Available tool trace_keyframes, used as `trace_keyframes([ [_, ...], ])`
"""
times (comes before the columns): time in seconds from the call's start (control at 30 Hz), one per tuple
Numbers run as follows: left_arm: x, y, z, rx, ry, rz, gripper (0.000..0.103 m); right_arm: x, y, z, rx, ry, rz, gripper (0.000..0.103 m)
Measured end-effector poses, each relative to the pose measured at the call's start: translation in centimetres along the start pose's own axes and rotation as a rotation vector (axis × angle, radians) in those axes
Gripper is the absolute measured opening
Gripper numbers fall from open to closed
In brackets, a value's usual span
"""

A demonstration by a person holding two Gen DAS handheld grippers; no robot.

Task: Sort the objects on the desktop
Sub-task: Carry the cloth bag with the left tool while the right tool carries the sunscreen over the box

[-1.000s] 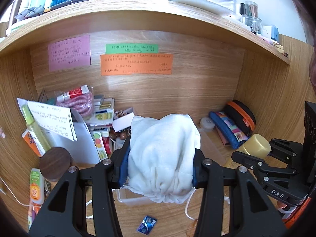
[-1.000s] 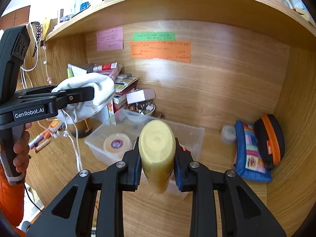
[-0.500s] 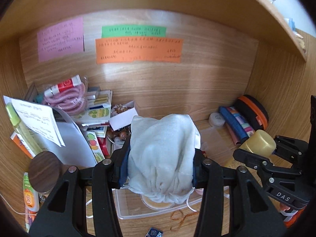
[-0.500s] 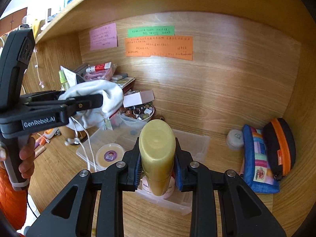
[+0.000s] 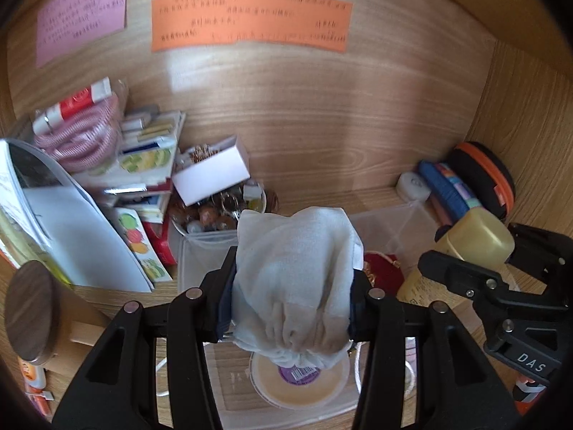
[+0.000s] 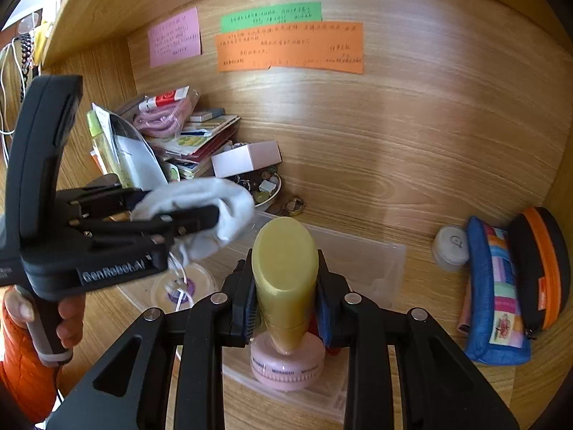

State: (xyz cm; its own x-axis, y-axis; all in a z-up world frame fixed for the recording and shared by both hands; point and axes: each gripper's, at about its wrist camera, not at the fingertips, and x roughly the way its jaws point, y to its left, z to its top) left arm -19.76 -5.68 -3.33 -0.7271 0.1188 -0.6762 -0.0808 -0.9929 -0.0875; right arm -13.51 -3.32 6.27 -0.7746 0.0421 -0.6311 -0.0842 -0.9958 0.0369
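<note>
2 grips | left gripper (image 5: pixel 292 308): white pouch (image 5: pixel 297 279) | right gripper (image 6: pixel 286 304): yellow bottle (image 6: pixel 284 272)

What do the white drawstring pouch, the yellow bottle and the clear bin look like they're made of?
White drawstring pouch: soft woven cloth, matte; it wrinkles and gathers at the neck.
Yellow bottle: probably plastic, smooth and slightly translucent.
Clear bin: thin see-through plastic, faintly frosted; the wood shows through its wall.
</note>
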Motion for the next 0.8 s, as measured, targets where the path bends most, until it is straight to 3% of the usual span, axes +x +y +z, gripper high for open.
trace_keyframes([
  [0.3, 2.3, -0.5, -0.8, 0.025, 0.044, 0.004, 0.048, 2.6, -0.2, 0.1, -0.015, 0.041, 0.0, 0.024],
  [0.8, 3.0, -0.9, -0.9, 0.046, 0.051, 0.011, 0.051, 6.1, -1.0, -0.9, 0.004, 0.104, -0.013, 0.024],
])
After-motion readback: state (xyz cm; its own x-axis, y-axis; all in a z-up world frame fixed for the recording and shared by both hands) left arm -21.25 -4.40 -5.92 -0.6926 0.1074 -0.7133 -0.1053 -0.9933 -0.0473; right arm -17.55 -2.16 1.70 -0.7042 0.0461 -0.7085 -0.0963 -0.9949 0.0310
